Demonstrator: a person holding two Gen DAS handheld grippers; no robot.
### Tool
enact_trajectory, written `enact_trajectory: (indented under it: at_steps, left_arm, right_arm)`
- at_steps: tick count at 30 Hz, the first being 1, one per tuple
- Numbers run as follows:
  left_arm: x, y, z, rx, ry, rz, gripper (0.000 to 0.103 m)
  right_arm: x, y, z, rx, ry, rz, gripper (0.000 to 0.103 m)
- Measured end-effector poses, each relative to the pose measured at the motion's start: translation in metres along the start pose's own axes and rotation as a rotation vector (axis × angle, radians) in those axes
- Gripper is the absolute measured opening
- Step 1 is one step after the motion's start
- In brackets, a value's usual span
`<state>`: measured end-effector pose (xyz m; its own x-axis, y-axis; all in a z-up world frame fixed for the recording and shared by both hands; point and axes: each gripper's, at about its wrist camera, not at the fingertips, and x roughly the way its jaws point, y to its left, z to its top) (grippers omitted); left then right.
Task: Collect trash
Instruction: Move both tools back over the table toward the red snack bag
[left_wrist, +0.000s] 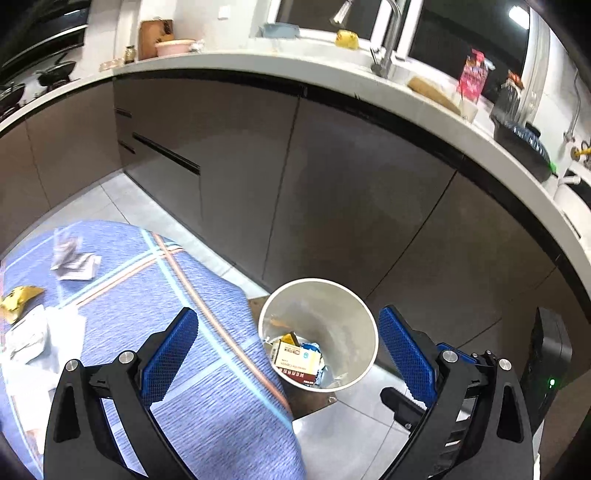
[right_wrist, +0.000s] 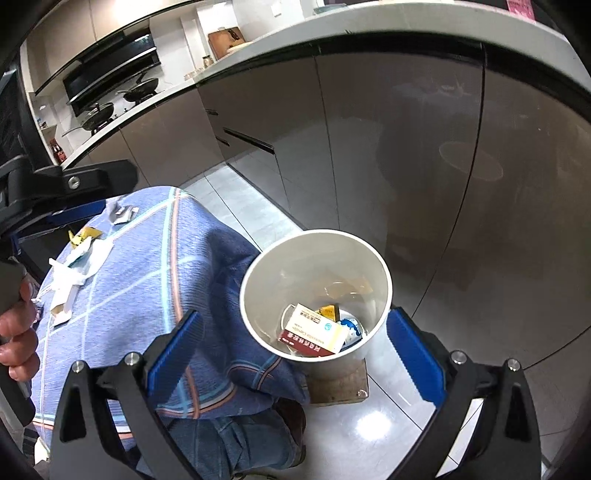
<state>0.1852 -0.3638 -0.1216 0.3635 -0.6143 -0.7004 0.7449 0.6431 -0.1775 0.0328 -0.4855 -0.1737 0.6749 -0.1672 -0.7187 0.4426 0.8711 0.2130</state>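
- The left gripper (left_wrist: 288, 354) has its blue-padded jaws spread wide with nothing between the pads; it hangs above the edge of a table and a bin.
- The right gripper (right_wrist: 295, 347) is likewise wide open and empty, poised over the same bin.
- The white bin (right_wrist: 258, 273) stands on the floor on a small wooden board (right_wrist: 341, 386), just beside the table's draped corner.
- Inside the bin lies a white and red carton (right_wrist: 314, 332), on top of a yellow wrapper (right_wrist: 328, 311) and a blue and white wrapper (right_wrist: 351, 325).
- The table is covered by a blue checked cloth (left_wrist: 207, 369) that hangs over its edge.
- More trash lies on the cloth, well apart from the bin: a silver packet (left_wrist: 75, 264), a yellow packet (left_wrist: 16, 301) and crumpled white paper (left_wrist: 27, 338).
- At the left edge of the right wrist view, a person's hand (right_wrist: 16, 338) grips the handle of the other gripper.
- Behind the bin run brown cabinets (left_wrist: 369, 184) under a pale countertop (left_wrist: 295, 66).
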Motion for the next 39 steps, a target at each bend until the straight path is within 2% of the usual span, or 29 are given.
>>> enact_trajectory:
  at_steps: [7, 15, 21, 28, 31, 35, 39]
  left_arm:
    - [-0.058, 0.034, -0.018, -0.066, -0.047, 0.039, 0.094]
    - [-0.12, 0.09, -0.056, -0.187, -0.105, 0.164, 0.094]
    - [-0.154, 0.136, -0.095, -0.295, -0.106, 0.226, 0.095]
    - [-0.182, 0.17, -0.121, -0.355, -0.128, 0.289, 0.095]
    - [-0.195, 0.186, -0.133, -0.366, -0.139, 0.314, 0.094]
    - [-0.205, 0.207, -0.148, -0.39, -0.141, 0.353, 0.094]
    - [-0.213, 0.236, -0.163, -0.456, -0.132, 0.385, 0.094]
  right_arm:
    - [-0.036, 0.035, 0.007, -0.075, -0.067, 0.033, 0.1]
    - [-0.056, 0.081, 0.013, -0.175, -0.1, 0.083, 0.1]
    - [-0.064, 0.116, 0.012, -0.241, -0.104, 0.132, 0.1]
    - [-0.068, 0.155, 0.007, -0.273, -0.136, 0.178, 0.1]
    - [-0.063, 0.173, 0.006, -0.284, -0.113, 0.213, 0.1]
    - [-0.052, 0.211, -0.002, -0.373, -0.067, 0.243, 0.1]
    - [-0.035, 0.249, -0.01, -0.439, 0.006, 0.304, 0.1]
